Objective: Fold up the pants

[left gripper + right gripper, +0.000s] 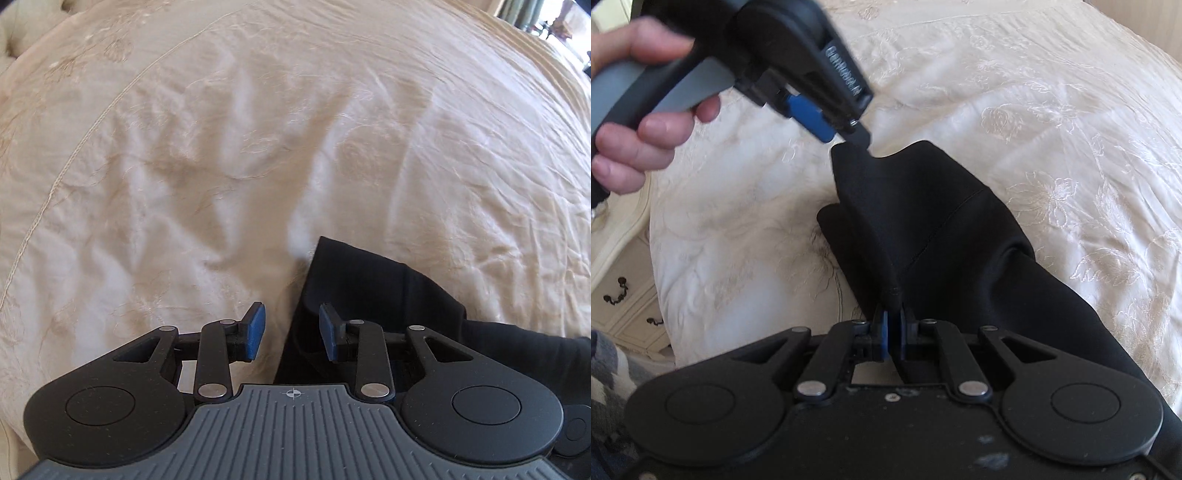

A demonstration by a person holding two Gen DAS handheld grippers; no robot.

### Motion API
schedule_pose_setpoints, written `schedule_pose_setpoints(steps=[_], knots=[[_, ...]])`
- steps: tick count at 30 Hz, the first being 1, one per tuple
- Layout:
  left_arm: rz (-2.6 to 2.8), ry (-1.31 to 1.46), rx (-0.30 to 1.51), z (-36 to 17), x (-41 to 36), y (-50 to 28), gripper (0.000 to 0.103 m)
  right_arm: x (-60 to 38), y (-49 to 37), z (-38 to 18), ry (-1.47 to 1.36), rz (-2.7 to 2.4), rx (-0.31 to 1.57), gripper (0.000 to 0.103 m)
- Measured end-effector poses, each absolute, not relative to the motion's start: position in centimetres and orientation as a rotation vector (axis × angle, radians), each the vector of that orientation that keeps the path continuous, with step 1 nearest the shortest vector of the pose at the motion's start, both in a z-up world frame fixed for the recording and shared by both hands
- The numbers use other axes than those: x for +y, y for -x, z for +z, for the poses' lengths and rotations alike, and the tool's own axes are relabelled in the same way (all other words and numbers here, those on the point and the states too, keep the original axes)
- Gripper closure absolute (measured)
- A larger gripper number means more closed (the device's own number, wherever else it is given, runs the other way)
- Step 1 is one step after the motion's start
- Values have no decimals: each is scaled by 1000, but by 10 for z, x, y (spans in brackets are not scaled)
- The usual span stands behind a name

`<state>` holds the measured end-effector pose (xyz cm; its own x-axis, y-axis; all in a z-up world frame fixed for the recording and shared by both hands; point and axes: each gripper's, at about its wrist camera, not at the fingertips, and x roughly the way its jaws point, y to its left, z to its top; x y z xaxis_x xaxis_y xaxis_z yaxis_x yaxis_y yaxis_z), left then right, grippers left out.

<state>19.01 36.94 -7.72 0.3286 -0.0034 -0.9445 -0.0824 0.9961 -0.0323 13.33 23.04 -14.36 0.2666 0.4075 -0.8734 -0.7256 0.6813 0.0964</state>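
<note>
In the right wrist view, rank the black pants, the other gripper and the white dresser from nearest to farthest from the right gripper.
1. Black pants: pinched in the right gripper, so touching.
2. Left gripper: ahead and up-left, over the pants' far corner.
3. White dresser: beside the bed at far left; its depth against the left gripper is hard to call.

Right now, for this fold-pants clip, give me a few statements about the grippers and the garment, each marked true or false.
1. The right gripper is clamped on a fold of the black pants. True.
2. The left gripper is shut tight on the fabric. False: its blue pads stand apart, with the pants edge between them.
3. The pants lie on a cream embroidered bedspread. True.
4. The pants are blue denim. False: they are plain black.
5. A white dresser with dark handles stands beside the bed. True.
</note>
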Motion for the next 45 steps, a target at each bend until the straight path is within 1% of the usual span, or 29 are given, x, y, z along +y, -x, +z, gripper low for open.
schedule_pose_setpoints(steps=[8, 12, 14, 15, 17, 20, 23, 25, 29, 33, 37, 39, 42, 45], knots=[[-129, 44, 1253, -81, 323, -187, 71, 239, -127, -164, 384, 769, 1069, 95], [-142, -4, 1335, -115, 307, -184, 71, 234, -128, -166, 327, 731, 1063, 92], [-122, -36, 1385, -137, 305, -182, 71, 224, -128, -157, 265, 704, 1060, 88], [-125, -46, 1383, -145, 304, -180, 70, 217, -127, -151, 236, 688, 1058, 84], [-129, -75, 1372, -149, 301, -176, 70, 200, -124, -139, 184, 641, 1045, 84], [-102, -104, 1382, -141, 295, -177, 70, 158, -121, -122, 61, 543, 1048, 84], [-99, -75, 1349, -120, 288, -176, 70, 105, -125, -112, -76, 420, 1064, 83], [-121, -50, 1317, -106, 277, -175, 70, 70, -133, -109, -140, 340, 1073, 79], [-188, -28, 1285, -86, 245, -178, 70, 18, -162, -108, -236, 251, 1070, 75], [-250, -5, 1342, -99, 212, -177, 70, 2, -206, -117, -218, 282, 1108, 72], [-205, -75, 1468, -145, 195, -169, 70, 10, -244, -136, -196, 336, 1164, 71], [-197, -112, 1438, -152, 191, -160, 70, 15, -256, -146, -176, 362, 1190, 71], [-188, -147, 1424, -149, 186, -156, 70, 23, -266, -163, -139, 378, 1256, 71], [-172, -116, 1433, -151, 189, -156, 70, 29, -255, -168, -167, 488, 1343, 72]])
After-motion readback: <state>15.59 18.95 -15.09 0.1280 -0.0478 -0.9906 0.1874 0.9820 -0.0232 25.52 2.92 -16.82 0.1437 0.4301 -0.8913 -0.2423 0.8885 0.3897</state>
